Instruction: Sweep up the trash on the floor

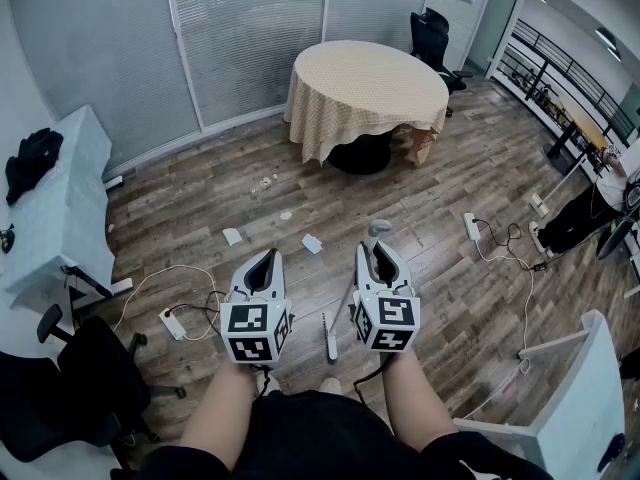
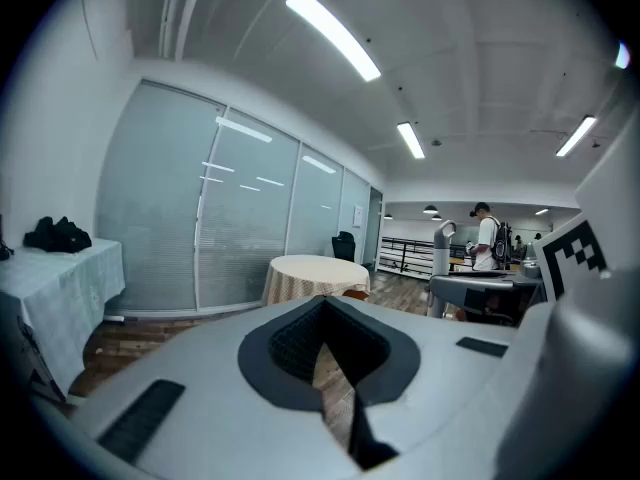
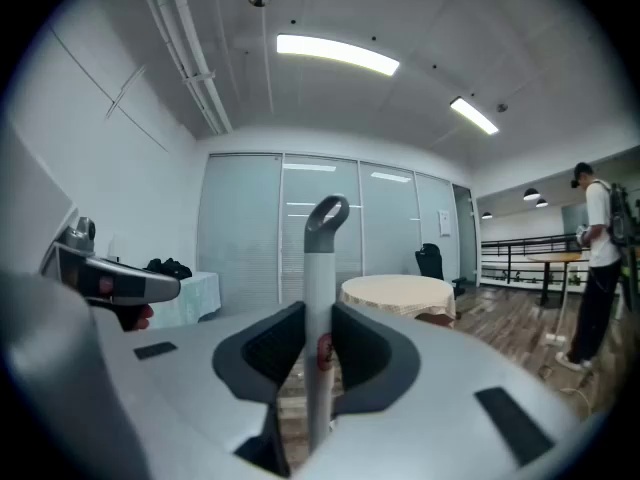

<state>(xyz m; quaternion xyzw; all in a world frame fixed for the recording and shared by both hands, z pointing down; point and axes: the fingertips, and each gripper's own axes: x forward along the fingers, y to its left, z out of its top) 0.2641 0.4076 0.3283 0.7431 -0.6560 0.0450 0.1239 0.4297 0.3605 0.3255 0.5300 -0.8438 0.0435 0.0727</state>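
Scraps of paper trash lie on the wooden floor ahead of me: one (image 1: 232,236) on the left, one (image 1: 312,243) in the middle and smaller bits (image 1: 268,180) farther off. My right gripper (image 1: 378,246) is shut on a grey broom handle (image 1: 378,230), which stands upright between its jaws in the right gripper view (image 3: 320,258). The handle slants down to a white head (image 1: 329,338) on the floor between my arms. To its left, my left gripper (image 1: 269,258) is shut and holds nothing; floor shows through its jaw opening (image 2: 322,313).
A round table with a cream cloth (image 1: 368,88) stands ahead, a black chair (image 1: 432,33) behind it. Power strips and cables lie at the left (image 1: 172,323) and right (image 1: 470,226). A cloth-covered table (image 1: 55,198) and an office chair (image 1: 90,378) stand at left. A person (image 1: 580,218) is at right.
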